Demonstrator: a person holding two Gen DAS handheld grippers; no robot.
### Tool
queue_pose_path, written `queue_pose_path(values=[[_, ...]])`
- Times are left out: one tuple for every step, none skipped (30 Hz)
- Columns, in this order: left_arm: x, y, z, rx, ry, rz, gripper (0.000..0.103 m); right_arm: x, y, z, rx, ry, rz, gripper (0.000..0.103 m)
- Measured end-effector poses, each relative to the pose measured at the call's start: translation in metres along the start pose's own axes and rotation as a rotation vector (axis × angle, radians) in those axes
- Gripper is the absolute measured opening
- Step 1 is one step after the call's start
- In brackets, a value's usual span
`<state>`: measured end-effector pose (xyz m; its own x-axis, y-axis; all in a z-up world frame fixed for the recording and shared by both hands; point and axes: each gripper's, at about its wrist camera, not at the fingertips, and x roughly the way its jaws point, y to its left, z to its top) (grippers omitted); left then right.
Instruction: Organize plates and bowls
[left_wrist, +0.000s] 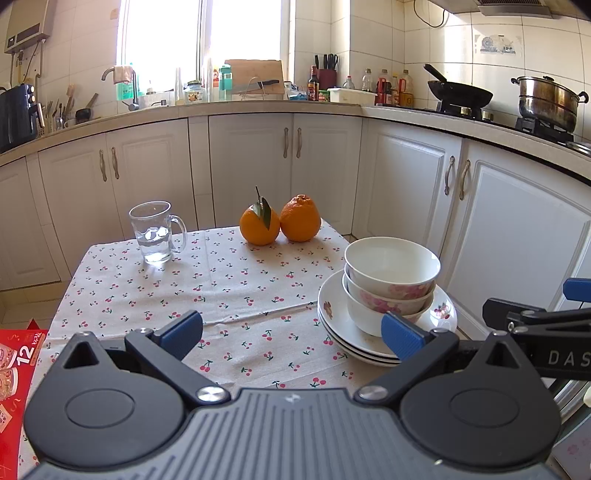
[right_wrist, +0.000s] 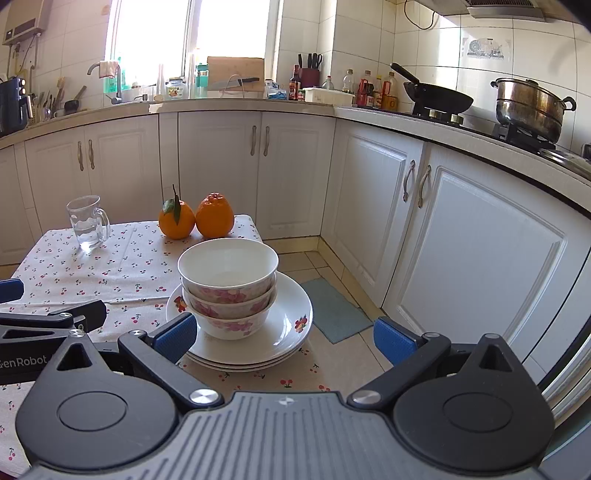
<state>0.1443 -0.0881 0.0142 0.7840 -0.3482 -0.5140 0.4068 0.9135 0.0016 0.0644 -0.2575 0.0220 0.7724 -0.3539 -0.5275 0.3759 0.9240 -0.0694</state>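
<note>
Three white bowls with pink flowers (left_wrist: 391, 280) (right_wrist: 228, 284) are nested upright on a stack of white plates (left_wrist: 334, 321) (right_wrist: 284, 332) at the right edge of the table. My left gripper (left_wrist: 293, 334) is open above the cloth; its right fingertip (left_wrist: 400, 336) overlaps the plates' near side in view. My right gripper (right_wrist: 284, 338) is open too, its left fingertip (right_wrist: 175, 338) beside the plates' near left rim, its right one (right_wrist: 393, 341) out over the floor. Each gripper shows at the edge of the other's view. Nothing is held.
The small table (left_wrist: 236, 295) has a cherry-print cloth. A glass mug with water (left_wrist: 157, 232) (right_wrist: 88, 223) and two oranges (left_wrist: 279, 221) (right_wrist: 195, 218) stand at its far side. White cabinets (right_wrist: 476, 258) lie to the right, a blue mat (right_wrist: 332, 310) on the floor, a red box (left_wrist: 18, 369) left.
</note>
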Motion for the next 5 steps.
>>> queue_pose_path(values=[[-0.0001, 0.0, -0.0001, 0.0, -0.001, 0.0, 0.102, -0.0002, -0.0002, 0.0, 0.0, 0.0, -0.001, 0.103], [0.0, -0.0001, 0.0, 0.0, 0.0, 0.0, 0.102, -0.0003, -0.0003, 0.0001, 0.0, 0.0, -0.001, 0.103], [0.0001, -0.0002, 0.0, 0.0, 0.0, 0.0, 0.102, -0.0005, -0.0003, 0.0, 0.0, -0.001, -0.001, 0.103], [0.0, -0.0001, -0.0001, 0.0, 0.0, 0.0, 0.102, -0.0005, -0.0004, 0.0, -0.001, -0.002, -0.001, 0.103], [0.0001, 0.0, 0.0001, -0.001, 0.0, 0.0, 0.102, -0.0009, -0.0003, -0.0001, -0.001, -0.001, -0.001, 0.103]])
